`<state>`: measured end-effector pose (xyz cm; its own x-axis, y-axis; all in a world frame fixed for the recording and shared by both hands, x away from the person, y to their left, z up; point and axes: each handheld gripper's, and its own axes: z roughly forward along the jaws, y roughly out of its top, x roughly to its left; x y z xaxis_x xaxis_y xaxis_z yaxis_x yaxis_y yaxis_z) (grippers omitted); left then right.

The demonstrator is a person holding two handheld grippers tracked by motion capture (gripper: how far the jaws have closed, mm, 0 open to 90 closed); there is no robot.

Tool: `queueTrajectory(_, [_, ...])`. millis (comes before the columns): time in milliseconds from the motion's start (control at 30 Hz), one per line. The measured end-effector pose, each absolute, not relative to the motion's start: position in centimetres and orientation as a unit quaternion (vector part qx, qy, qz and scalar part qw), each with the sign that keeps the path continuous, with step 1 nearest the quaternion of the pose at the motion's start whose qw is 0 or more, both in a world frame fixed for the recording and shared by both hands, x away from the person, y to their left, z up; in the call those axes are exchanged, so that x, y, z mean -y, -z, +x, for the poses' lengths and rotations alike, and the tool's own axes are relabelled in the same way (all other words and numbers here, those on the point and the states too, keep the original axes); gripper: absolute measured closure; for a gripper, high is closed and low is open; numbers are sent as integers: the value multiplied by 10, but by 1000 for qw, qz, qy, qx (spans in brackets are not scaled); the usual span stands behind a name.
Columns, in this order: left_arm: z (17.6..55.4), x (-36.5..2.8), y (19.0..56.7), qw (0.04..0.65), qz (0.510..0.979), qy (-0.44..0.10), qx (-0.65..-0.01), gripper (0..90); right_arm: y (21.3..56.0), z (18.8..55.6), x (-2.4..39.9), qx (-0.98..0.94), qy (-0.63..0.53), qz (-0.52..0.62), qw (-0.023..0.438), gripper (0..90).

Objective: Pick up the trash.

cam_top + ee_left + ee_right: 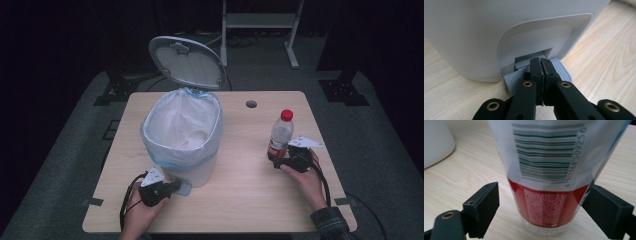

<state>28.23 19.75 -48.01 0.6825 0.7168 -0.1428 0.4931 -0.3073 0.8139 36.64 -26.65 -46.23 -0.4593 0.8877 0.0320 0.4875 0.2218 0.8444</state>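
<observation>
The bottle (280,133) stands upright near the table's (240,200) right edge, between my right gripper's (276,161) spread jaws. My left gripper (176,185), jaws pressed together, rests on the bin's (182,135) pedal (560,68).

Bare table (240,185) lies open between the bin (182,142) and the bottle (280,135), which stand well apart.

A light wooden table (235,200) stands on grey carpet (385,150); beyond the table, a white metal frame (260,22) rises against a dark, unlit background
</observation>
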Motion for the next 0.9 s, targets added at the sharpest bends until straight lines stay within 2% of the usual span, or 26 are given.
queueTrajectory(667, [282,-197,480,451,799,-124,-378,890,475,379,268,-735,-423,474,236,148])
queueTrajectory(733, [282,-197,480,451,799,-124,-379,890,475,379,268,-735,-421,476,236,167])
queueTrajectory(767, [282,-197,480,451,799,-124,-379,890,475,379,268,-734,-420,478,238,204])
queueTrajectory(900, [282,-197,480,451,799,-124,-379,890,476,379,268,-734,-420,478,238,217])
